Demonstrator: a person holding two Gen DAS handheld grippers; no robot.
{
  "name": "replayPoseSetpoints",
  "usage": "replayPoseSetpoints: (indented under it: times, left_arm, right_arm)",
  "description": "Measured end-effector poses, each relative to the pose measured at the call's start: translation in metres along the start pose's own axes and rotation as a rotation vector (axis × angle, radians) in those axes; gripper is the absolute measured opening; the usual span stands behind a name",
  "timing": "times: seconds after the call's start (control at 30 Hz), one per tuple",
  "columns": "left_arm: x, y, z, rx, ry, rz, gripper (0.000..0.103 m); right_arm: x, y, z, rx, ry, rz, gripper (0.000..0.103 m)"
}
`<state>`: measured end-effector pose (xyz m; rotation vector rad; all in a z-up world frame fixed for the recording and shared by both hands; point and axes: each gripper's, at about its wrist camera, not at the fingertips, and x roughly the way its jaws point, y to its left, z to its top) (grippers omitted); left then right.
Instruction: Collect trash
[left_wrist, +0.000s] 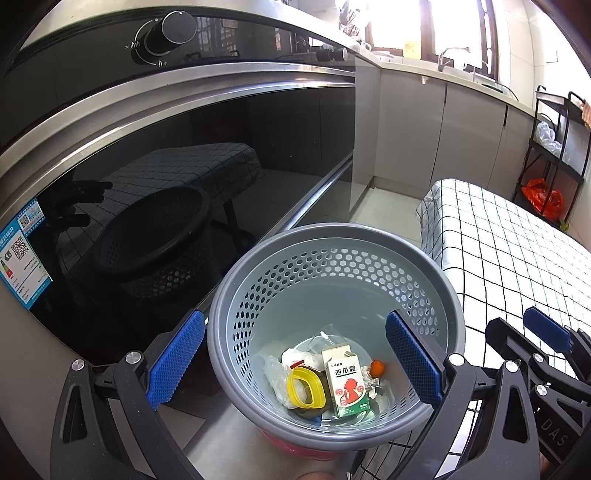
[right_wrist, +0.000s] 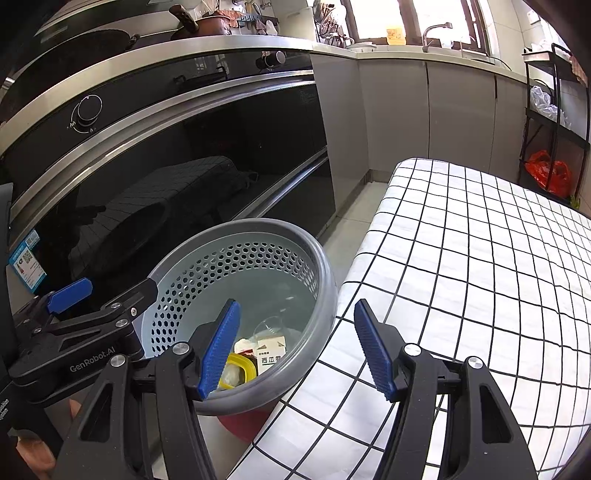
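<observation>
A round grey plastic basket (left_wrist: 332, 321), its upper wall pierced with a honeycomb of small holes and its rim thick and smooth, sits directly ahead of and below the left gripper (left_wrist: 295, 362), on a red base (left_wrist: 295, 448) that shows under its near edge. In its smooth bottom lies the trash: a small green, white and red cardboard carton (left_wrist: 345, 384) standing tilted, a yellow rounded plastic ring (left_wrist: 306, 387) just left of it, crumpled clear plastic wrap (left_wrist: 275, 376) further left, white crumpled paper (left_wrist: 299, 357) behind, and a small orange piece (left_wrist: 377, 367) to the carton's right. The left gripper is spread wide and holds nothing; its blue, knurled rubber pads (left_wrist: 176, 360) straddle the basket, one outside the left rim, the other over the inside of the right wall. The right gripper (right_wrist: 295, 350) is likewise spread and empty, angled down, its left pad (right_wrist: 219, 349) over the basket's near right rim and its right pad above the tablecloth (right_wrist: 480, 277), a white fabric with a black grid that drapes over a table to the right of both tools. Ahead and left of the grippers stands a glossy black glass oven front (left_wrist: 184, 177) banded in brushed steel, with a round black knob (left_wrist: 173, 31) above.
</observation>
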<state>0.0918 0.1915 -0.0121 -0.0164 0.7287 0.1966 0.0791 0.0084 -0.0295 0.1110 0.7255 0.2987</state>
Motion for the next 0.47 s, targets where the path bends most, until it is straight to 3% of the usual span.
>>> replayPoseSetpoints:
  times: [0.47]
  left_arm:
    - [-0.0001, -0.001, 0.0008, 0.001, 0.007, -0.005, 0.097]
  right_arm:
    - [0.0011, 0.0012, 0.0002, 0.002, 0.002, 0.001, 0.062]
